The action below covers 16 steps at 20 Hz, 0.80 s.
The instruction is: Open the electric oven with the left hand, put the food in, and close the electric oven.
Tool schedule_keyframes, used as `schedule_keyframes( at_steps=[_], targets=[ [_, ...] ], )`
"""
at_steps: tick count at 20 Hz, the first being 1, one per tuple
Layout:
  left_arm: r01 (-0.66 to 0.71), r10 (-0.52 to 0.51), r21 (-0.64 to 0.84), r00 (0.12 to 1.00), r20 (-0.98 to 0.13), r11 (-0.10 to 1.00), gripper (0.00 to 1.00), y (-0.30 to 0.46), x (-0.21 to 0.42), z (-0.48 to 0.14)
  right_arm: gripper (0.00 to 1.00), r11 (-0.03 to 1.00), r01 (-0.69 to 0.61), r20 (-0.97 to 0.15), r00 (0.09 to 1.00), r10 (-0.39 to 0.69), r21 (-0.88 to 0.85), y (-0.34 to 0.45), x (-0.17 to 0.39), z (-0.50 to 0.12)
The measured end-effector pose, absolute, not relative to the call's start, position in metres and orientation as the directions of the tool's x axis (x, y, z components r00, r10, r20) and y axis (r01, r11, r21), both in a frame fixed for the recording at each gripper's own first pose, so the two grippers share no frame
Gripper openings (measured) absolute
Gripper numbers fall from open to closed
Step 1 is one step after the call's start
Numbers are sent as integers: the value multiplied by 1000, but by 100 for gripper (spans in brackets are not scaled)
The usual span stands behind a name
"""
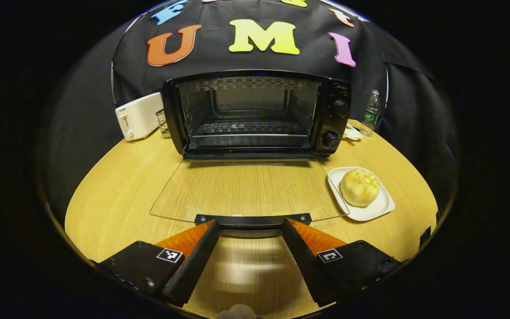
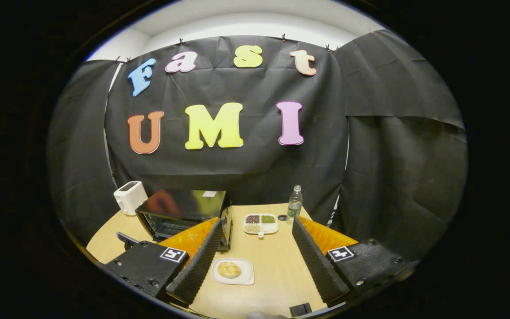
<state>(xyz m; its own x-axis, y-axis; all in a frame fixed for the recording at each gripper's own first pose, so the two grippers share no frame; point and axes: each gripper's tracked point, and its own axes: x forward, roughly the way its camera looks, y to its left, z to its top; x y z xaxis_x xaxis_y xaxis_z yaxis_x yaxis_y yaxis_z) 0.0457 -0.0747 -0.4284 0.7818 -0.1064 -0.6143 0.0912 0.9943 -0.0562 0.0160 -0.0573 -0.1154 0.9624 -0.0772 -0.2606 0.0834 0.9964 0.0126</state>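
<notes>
The round wood-grain worktop [image 1: 117,195] carries a black boxy oven [image 1: 255,115], its glass door [image 1: 246,190] folded flat, wire rack bare inside. A white toaster [image 1: 139,116] stands just left of it. Right of the door, a square white plate [image 1: 376,208] holds a domed golden bun [image 1: 359,188]. The left gripper [image 1: 250,235] has ridged black jaws spread wide at the door's handle [image 1: 253,219], clasping nothing. The right gripper [image 2: 255,257] hangs above the plate, jaws wide, empty.
</notes>
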Motion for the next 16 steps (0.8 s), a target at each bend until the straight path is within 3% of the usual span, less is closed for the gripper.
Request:
schedule_keyframes(
  at_steps=[4,8,9,10,16],
  targets=[
    [82,-105,-66,765,-635,994,94,-75,40,-435,99,996,85,-283,956,-75,23,-57,14,-123],
    [99,-113,-56,803,-586,994,93,-73,48,-417,100,997,80,-271,960,-70,24,-56,13,-119],
    [103,-116,-56,821,-559,993,83,-71,52,-406,99,997,79,-262,963,-69,25,-56,15,-116],
    [105,-115,-50,836,-536,993,93,-68,54,-394,99,996,79,-252,965,-69,30,-57,15,-113],
    [97,-101,-30,926,-363,995,93,-47,52,-286,99,998,58,-202,978,-51,30,-54,15,-105]
  ],
)
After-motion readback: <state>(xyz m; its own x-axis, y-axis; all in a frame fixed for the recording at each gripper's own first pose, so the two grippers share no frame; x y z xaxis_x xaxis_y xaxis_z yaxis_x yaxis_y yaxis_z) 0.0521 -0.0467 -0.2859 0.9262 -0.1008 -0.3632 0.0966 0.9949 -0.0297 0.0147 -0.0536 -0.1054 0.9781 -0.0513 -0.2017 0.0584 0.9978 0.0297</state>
